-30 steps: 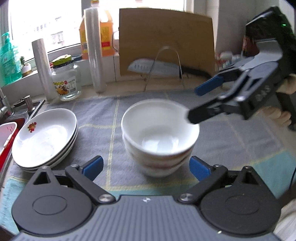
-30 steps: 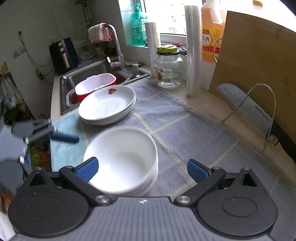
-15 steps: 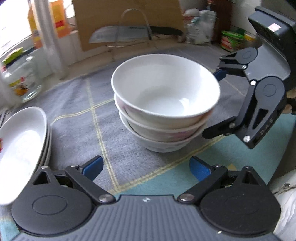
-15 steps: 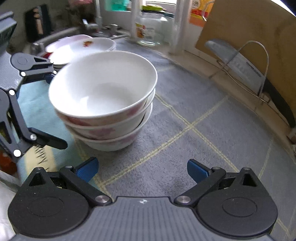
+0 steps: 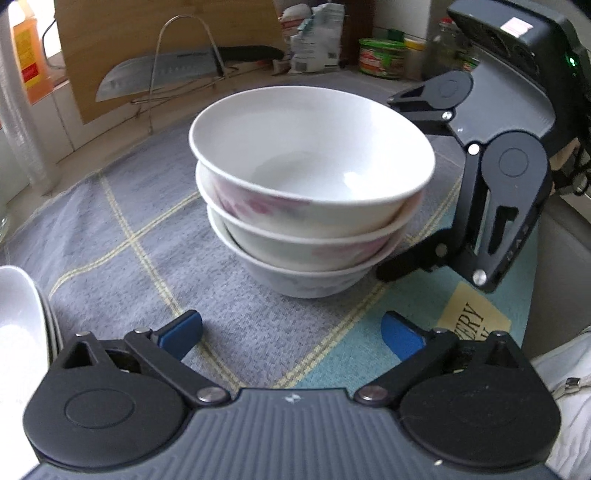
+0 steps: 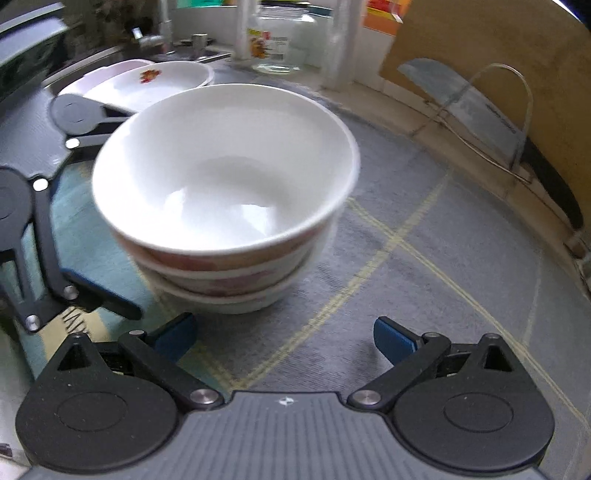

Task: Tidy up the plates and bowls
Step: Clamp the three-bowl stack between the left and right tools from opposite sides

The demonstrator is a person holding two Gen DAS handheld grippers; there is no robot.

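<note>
Three white bowls with pink flower prints (image 5: 310, 192) stand nested in one stack on a grey checked mat (image 5: 129, 229). My left gripper (image 5: 291, 336) hovers low over the mat just short of the stack. Its jaws are opening and nothing is between them. My right gripper (image 6: 284, 336) faces the same bowl stack (image 6: 225, 173) from the opposite side, open and empty. Each gripper's black frame shows beside the bowls in the other's view. A stack of white plates (image 6: 147, 83) with a red flower mark sits beyond the bowls; its rim shows in the left wrist view, plates (image 5: 22, 325).
A cleaver in a wire rack (image 5: 159, 74) leans on a wooden board (image 5: 147, 33) at the back. A glass jar (image 6: 280, 40) and a sink edge (image 6: 92, 59) lie behind the plates. Packets and a green-lidded tub (image 5: 380, 55) stand at the back right.
Both grippers have sunk toward the mat and closed in on the bowl stack from opposite sides. The bowls now look larger and are seen more from the side.
</note>
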